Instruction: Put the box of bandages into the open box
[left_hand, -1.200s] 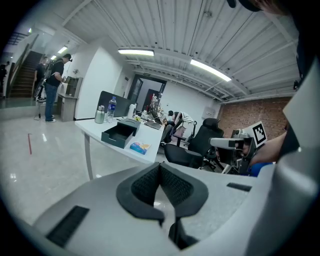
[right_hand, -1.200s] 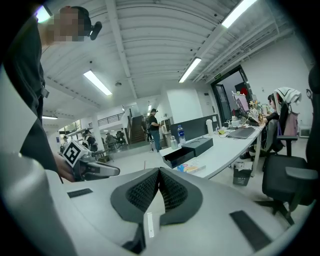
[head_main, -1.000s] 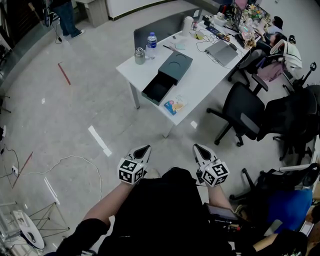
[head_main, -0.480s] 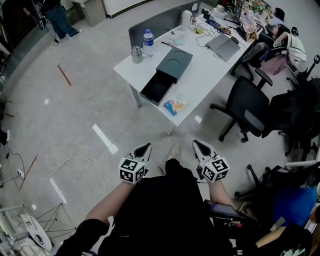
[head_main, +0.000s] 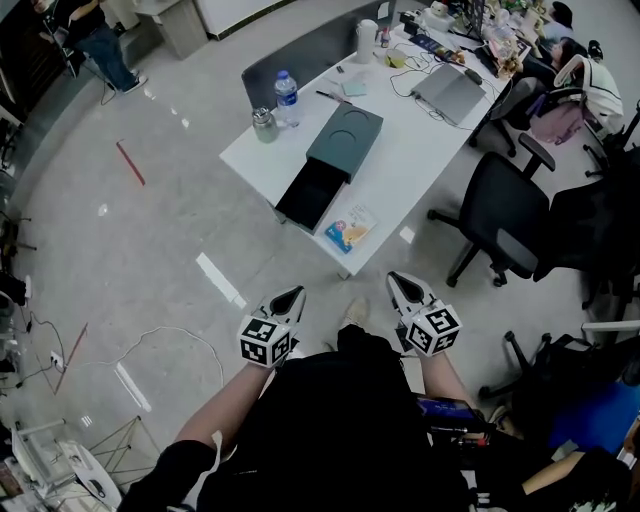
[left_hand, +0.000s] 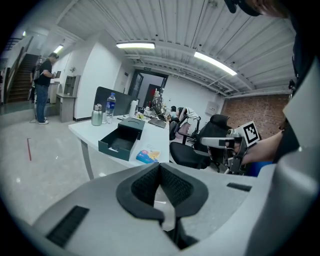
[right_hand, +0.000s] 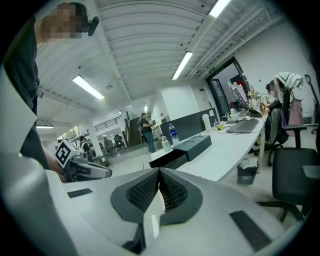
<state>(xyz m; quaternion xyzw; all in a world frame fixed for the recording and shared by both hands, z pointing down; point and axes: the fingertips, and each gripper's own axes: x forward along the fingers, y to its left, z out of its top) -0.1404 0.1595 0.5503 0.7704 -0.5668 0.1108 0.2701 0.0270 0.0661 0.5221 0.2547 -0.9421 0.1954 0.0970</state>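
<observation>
A dark green open box (head_main: 309, 193) with its drawer pulled out lies on the white table (head_main: 400, 170), its lid part (head_main: 345, 140) behind it. The small blue and white box of bandages (head_main: 348, 229) lies near the table's front edge, also in the left gripper view (left_hand: 148, 155). Both grippers are held in front of the person's body, some way short of the table. My left gripper (head_main: 288, 297) is shut with nothing in it, jaws together (left_hand: 160, 167). My right gripper (head_main: 400, 283) is shut and empty too (right_hand: 159, 172).
A water bottle (head_main: 286, 98) and a metal jar (head_main: 264, 125) stand at the table's far left corner. A laptop (head_main: 452, 94) and clutter lie further back. Black office chairs (head_main: 500, 225) stand right of the table. A cable (head_main: 150, 340) lies on the floor at left.
The view has drawn closer to the table: the table and boxes have shifted down and left in the head view. Both grippers stay shut in front of the body.
</observation>
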